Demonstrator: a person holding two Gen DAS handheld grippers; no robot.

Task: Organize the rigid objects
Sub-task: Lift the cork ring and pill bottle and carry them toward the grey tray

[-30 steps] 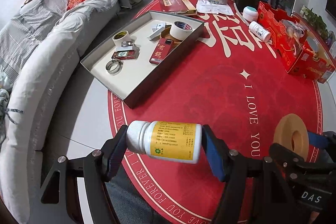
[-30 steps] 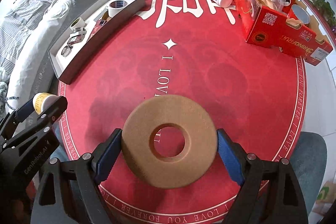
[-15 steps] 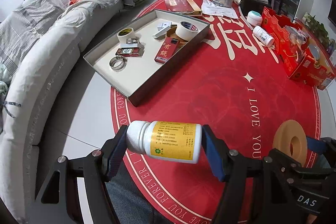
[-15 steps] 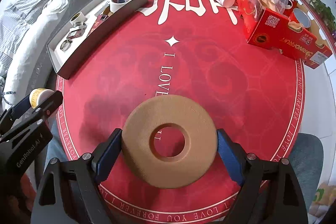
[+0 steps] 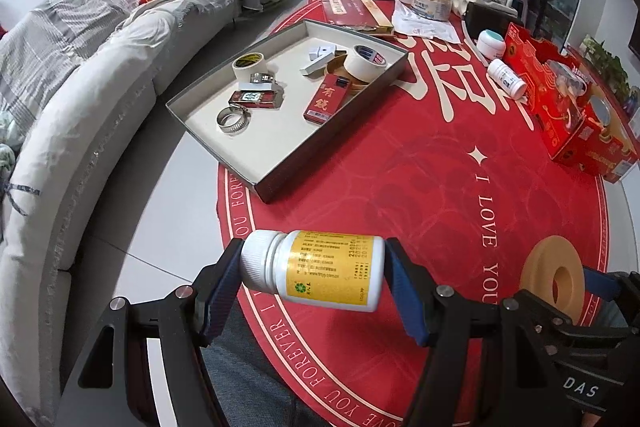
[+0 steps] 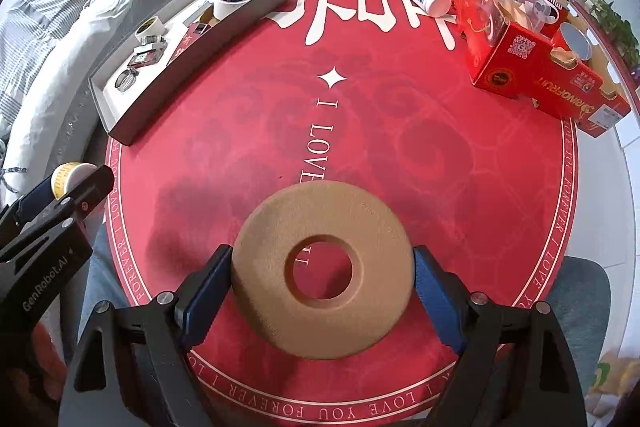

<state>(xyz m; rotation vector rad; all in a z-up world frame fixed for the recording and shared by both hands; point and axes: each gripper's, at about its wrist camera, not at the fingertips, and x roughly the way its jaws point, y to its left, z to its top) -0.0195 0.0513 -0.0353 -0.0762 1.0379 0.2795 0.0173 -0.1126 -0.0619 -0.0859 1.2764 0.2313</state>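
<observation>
Left wrist: left tool [image 5: 312, 273] angled down, clamping bottle [image 5: 316, 269]; right tool [image 6: 322, 281] steeper, gripping ring [image 6: 360, 223].

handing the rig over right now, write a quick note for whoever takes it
Left tool: shut on the yellow-label pill bottle, held sideways above the red mat's near edge.
Right tool: shut on the tan ring, also above the mat.
Grey tray: already holds tape rolls, a metal clamp and small boxes.
Left to do: place both held items; a white bottle and small jar lie loose by the red carton.
</observation>
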